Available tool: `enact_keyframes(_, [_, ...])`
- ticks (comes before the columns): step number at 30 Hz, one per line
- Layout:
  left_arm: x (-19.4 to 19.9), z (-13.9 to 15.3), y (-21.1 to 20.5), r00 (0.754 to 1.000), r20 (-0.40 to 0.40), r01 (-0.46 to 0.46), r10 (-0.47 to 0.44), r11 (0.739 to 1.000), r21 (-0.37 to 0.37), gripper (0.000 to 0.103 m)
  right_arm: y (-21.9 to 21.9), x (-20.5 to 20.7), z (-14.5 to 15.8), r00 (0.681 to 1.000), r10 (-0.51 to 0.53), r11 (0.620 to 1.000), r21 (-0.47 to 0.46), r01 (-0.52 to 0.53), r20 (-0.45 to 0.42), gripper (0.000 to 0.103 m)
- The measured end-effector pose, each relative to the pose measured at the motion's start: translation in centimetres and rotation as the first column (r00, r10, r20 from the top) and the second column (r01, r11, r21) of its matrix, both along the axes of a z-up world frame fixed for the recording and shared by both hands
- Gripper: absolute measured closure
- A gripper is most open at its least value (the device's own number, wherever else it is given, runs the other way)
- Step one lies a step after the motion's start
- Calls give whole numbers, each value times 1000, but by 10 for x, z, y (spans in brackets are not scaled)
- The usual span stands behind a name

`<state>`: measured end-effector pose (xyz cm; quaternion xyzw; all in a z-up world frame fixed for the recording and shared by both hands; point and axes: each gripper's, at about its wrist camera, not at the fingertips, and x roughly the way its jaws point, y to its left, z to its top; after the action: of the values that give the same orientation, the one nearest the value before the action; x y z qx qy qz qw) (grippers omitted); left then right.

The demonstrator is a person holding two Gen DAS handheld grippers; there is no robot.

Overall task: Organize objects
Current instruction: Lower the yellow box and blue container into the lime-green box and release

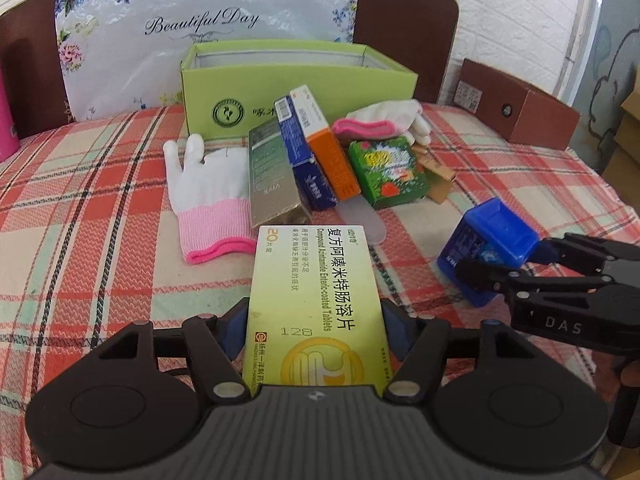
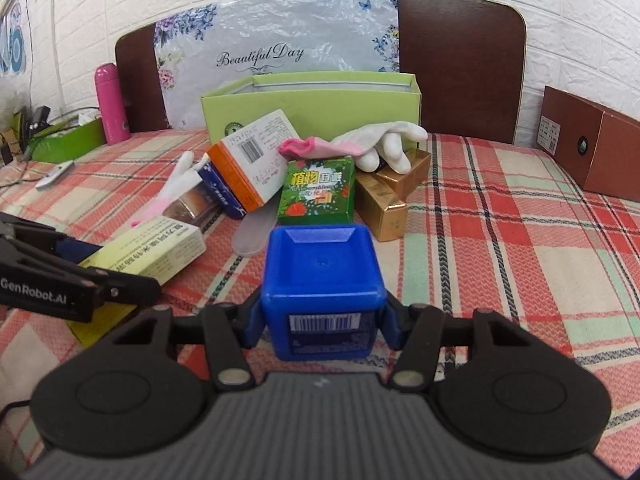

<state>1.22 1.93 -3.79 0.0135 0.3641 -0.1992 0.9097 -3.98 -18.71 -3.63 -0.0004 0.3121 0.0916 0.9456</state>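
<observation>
A yellow-green tablet box point(image 1: 314, 304) is clamped flat between the left tongs point(image 1: 314, 320), a blue square bottle point(image 2: 322, 284) is gripped between the right tongs point(image 2: 322, 320), and an open green carton point(image 1: 296, 80) stands beyond both, behind the clutter.

The left gripper point(image 1: 314, 320) is pointed forward and tilted downward, its fingers point(image 1: 236, 320) pressed against the two sides of a yellow medicine box point(image 1: 316, 300). The right gripper point(image 2: 322, 320) is held just beside it at a similar downward tilt, its fingers point(image 2: 394, 326) clamped on a blue container point(image 2: 322, 280).
</observation>
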Motion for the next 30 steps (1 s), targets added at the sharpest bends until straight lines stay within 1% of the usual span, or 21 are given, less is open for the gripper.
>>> enact_keyframes(2, [-2, 9, 4, 1000, 7, 12, -12, 1000, -25, 34, -3, -1, 6, 1000, 13, 999, 33, -13, 1, 48])
enact_keyframes(6, [-7, 32, 10, 997, 62, 42, -37, 996, -74, 33, -7, -5, 26, 998, 32, 996, 82, -36, 45, 48])
enact_keyframes(9, [-4, 55, 12, 990, 137, 52, -40, 995, -86, 33, -13, 2, 44, 995, 48, 992, 111, -58, 87, 48])
enact_keyframes(12, [10, 77, 12, 978, 205, 42, -24, 995, -86, 33, -16, 18, 65, 990, 51, 992, 111, -66, 133, 48])
enact_keyframes(15, [34, 100, 11, 963, 270, 28, 2, 994, -106, 33, -16, 37, 86, 979, 61, 991, 105, -83, 195, 48])
enact_keyframes(18, [69, 116, 9, 957, 287, 1, 40, 990, -141, 33, -13, 63, 104, 968, 63, 990, 108, -91, 241, 48])
enact_keyframes(21, [105, 126, 2, 953, 295, -30, 73, 989, -147, 33, -9, 96, 115, 959, 56, 993, 86, -83, 276, 48])
enact_keyframes(26, [166, 128, -9, 953, 273, -95, 133, 984, -149, 33, -4, 161, 117, 958, 37, 996, 70, -60, 284, 48])
enact_keyframes(30, [207, 120, -14, 950, 267, -142, 163, 985, -99, 33, 0, 207, 105, 968, 21, 996, 78, -42, 251, 48])
